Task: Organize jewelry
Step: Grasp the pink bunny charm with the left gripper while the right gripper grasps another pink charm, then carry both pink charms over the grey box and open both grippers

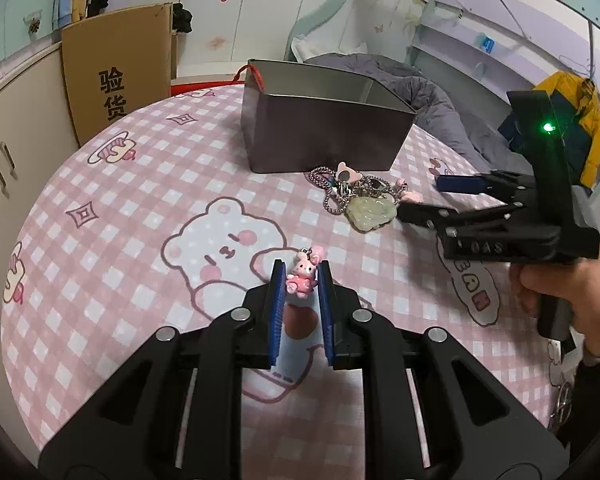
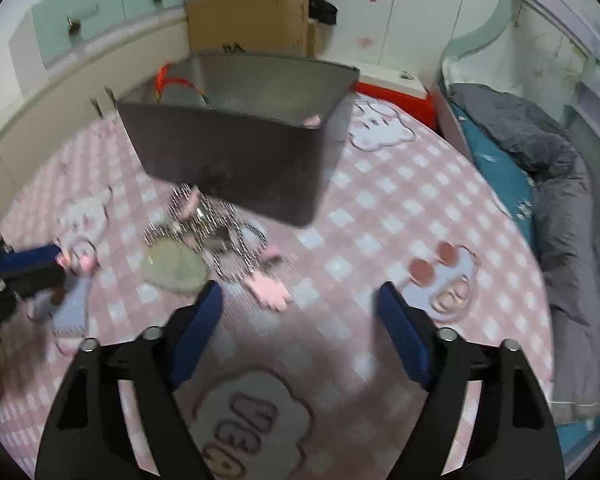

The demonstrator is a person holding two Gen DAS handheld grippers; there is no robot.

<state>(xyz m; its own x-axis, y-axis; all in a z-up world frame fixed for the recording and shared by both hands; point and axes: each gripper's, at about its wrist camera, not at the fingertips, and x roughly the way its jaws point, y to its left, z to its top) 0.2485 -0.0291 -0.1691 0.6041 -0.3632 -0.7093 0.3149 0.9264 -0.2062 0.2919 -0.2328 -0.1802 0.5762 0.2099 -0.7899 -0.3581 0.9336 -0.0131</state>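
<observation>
The left gripper [image 1: 302, 280] has its jaws clamped on a little pink bunny charm [image 1: 301, 278], held just above the middle of the counter [image 1: 140, 208], which wears a pink checked cloth. The grey tin box [image 1: 320, 128] stands near the far edge, well apart from the charm. To do this step well, I think the left hand should keep its squeeze, lift the bunny over the box rim, and let go only when it is inside.

The right gripper [image 2: 300, 304] has its jaws apart with nothing between them. It points at the heap of chains [image 2: 220, 240] and the pale green pendant [image 2: 174, 270] lying just in front of the box. It should pick one piece, not the whole tangle, or the chains may drag along.
</observation>
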